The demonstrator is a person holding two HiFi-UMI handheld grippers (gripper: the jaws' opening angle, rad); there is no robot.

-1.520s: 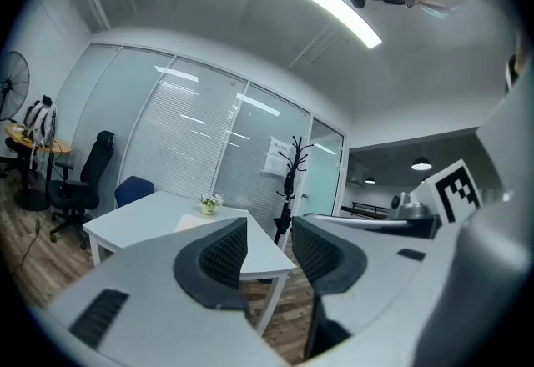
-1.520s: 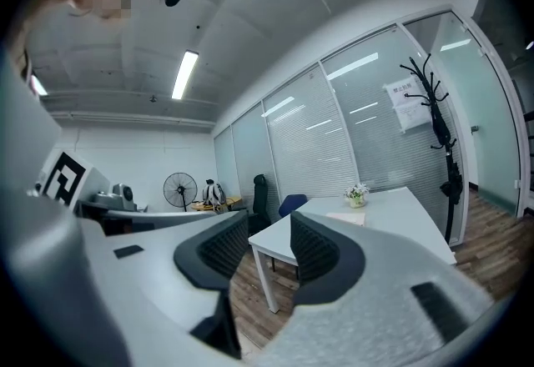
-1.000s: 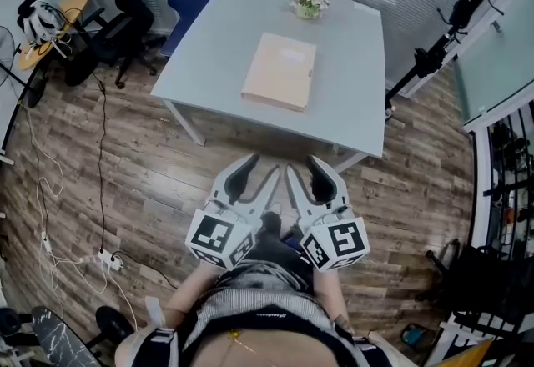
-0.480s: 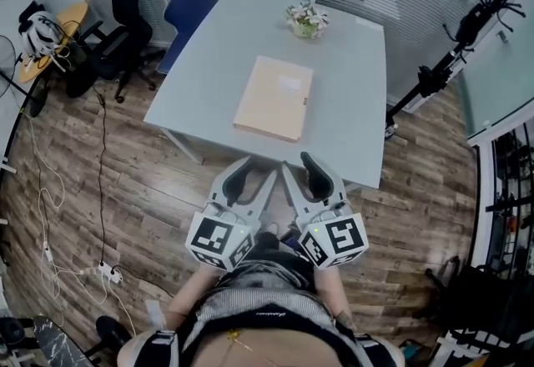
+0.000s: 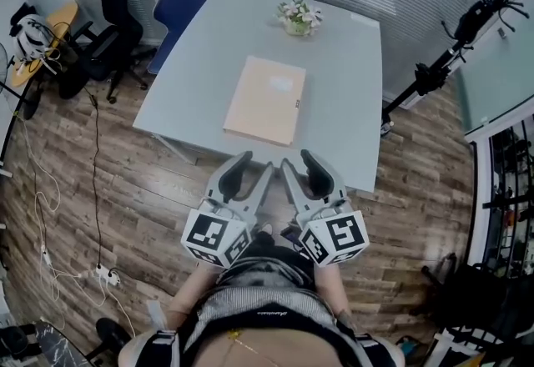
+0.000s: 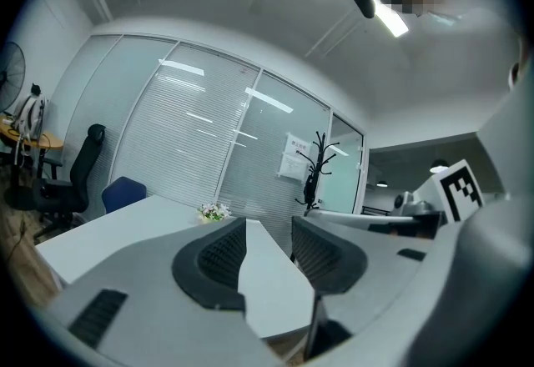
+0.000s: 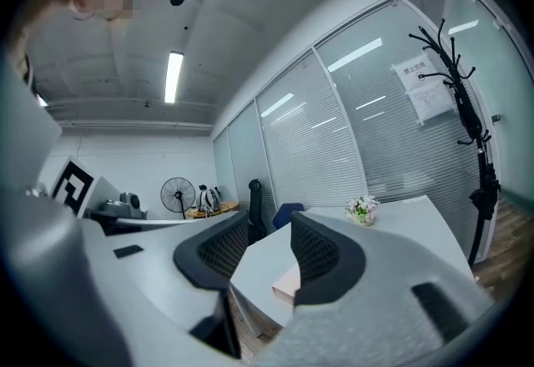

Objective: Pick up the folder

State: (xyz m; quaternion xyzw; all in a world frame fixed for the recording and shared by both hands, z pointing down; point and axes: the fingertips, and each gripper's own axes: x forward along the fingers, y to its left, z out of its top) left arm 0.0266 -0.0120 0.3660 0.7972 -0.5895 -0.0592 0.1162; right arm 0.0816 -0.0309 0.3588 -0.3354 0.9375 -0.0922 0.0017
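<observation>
A pale tan folder point(image 5: 265, 98) lies flat near the middle of the grey table point(image 5: 192, 73). Both grippers hover side by side short of the table's near edge, pointing level at it. The left gripper point(image 5: 247, 167) is open, with only the tabletop seen through the gap in the left gripper view point(image 6: 269, 250). The right gripper point(image 5: 299, 163) is open too; a corner of the folder point(image 7: 289, 282) shows between its pads point(image 7: 321, 253) in the right gripper view, still well ahead of them. Neither holds anything.
A small pot of flowers point(image 5: 298, 17) stands at the table's far end. A blue chair point(image 5: 178, 2) and a black office chair point(image 5: 104, 11) are at the far left. A black coat stand point(image 5: 455, 40) rises to the right. Cables point(image 5: 96, 182) run over the wooden floor.
Both grippers have moved forward toward the table; the near table edge and folder now lie closer to the fingertips. The jaws have kept the same gap.
</observation>
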